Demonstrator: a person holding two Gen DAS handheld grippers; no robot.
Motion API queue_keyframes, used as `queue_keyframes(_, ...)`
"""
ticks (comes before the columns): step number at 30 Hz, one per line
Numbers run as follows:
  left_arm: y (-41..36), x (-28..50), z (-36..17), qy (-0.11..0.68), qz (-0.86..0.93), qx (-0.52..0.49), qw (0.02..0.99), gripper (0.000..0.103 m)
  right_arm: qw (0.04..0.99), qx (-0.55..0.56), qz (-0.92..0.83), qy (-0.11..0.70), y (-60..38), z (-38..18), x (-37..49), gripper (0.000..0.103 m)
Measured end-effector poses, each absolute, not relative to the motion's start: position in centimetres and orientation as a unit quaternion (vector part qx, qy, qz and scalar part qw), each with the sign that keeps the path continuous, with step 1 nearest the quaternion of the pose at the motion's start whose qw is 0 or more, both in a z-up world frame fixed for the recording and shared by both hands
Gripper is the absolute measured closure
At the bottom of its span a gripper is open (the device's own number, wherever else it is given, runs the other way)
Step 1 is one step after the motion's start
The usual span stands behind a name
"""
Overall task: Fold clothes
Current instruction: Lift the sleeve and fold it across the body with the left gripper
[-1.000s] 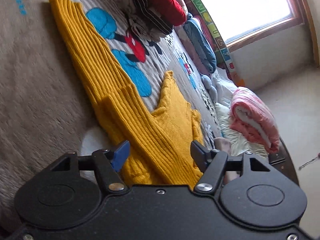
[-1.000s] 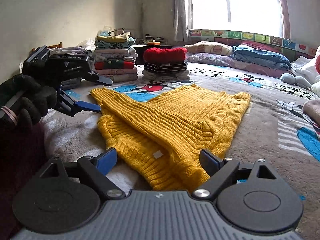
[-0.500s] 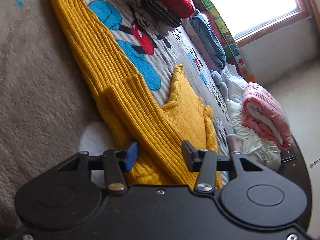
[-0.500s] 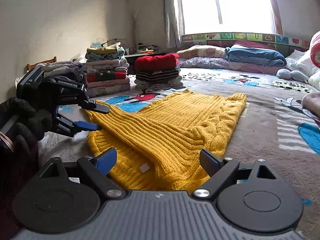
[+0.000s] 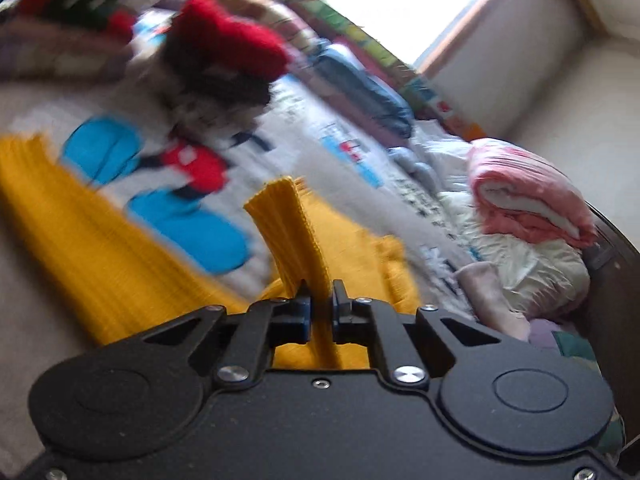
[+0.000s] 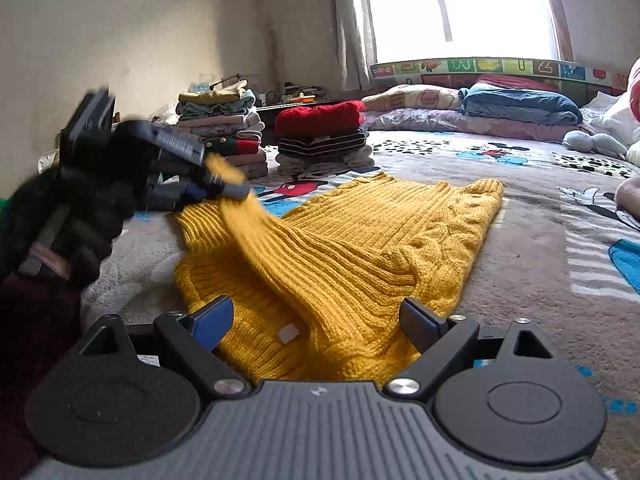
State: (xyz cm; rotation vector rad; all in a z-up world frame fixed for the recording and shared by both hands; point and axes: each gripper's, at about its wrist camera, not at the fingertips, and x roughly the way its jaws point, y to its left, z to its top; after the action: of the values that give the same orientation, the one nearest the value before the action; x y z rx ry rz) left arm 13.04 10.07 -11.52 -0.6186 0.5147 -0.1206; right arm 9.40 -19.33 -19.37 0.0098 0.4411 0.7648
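A yellow ribbed sweater (image 6: 360,240) lies spread on the bed's cartoon-print blanket (image 6: 540,216). My left gripper (image 5: 320,300) is shut on the sweater's sleeve (image 5: 288,232), whose cuff sticks up past the pads. In the right wrist view the left gripper (image 6: 224,188), held by a black-gloved hand (image 6: 80,216), lifts that sleeve (image 6: 256,224) off the sweater's left side. My right gripper (image 6: 316,320) stands open just above the sweater's near edge, nothing pressed between its fingers.
Stacks of folded clothes (image 6: 224,128) and a red-topped pile (image 6: 320,136) stand at the back of the bed. Pillows and a blue quilt (image 6: 516,104) line the headboard. A pink folded blanket (image 5: 528,200) lies on white bedding at the bed's edge.
The left gripper closed on the yellow sleeve and lifted it up off the sweater, rolling as it rose. The right gripper stayed open and nearly still.
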Motion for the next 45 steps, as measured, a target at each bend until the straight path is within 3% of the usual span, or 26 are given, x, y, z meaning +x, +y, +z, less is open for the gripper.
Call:
queue_keyframes(13, 3.5, 21.0, -7.4, 0.231, -0.134, -0.301, 0.916, 0.097, 0.882, 0.043, 0.403, 0.240, -20.2, -19.3, 9.8, 0.013)
queue_keyframes(23, -1.1, 27.7, -10.3, 0.285, -0.114, -0.270, 0.913, 0.097, 0.863, 0.081, 0.423, 0.266, -21.3, -19.4, 10.5, 0.011)
queue_keyframes(42, -7.9, 33.4, -14.4, 0.351, -0.063, -0.115, 0.927, 0.097, 0.836, 0.134, 0.440, 0.299, -23.3, -19.7, 12.1, 0.009)
queue_keyframes(44, -8.0, 33.8, -14.3, 0.361, -0.076, -0.111, 0.923, 0.081, 0.835, 0.149, 0.438, 0.297, -23.7, -19.7, 12.3, 0.009)
queue_keyframes(45, -7.7, 33.6, -13.7, 0.356, -0.084, -0.113, 0.924, 0.079, 0.837, 0.155, 0.435, 0.294, -24.1, -19.6, 12.2, 0.009)
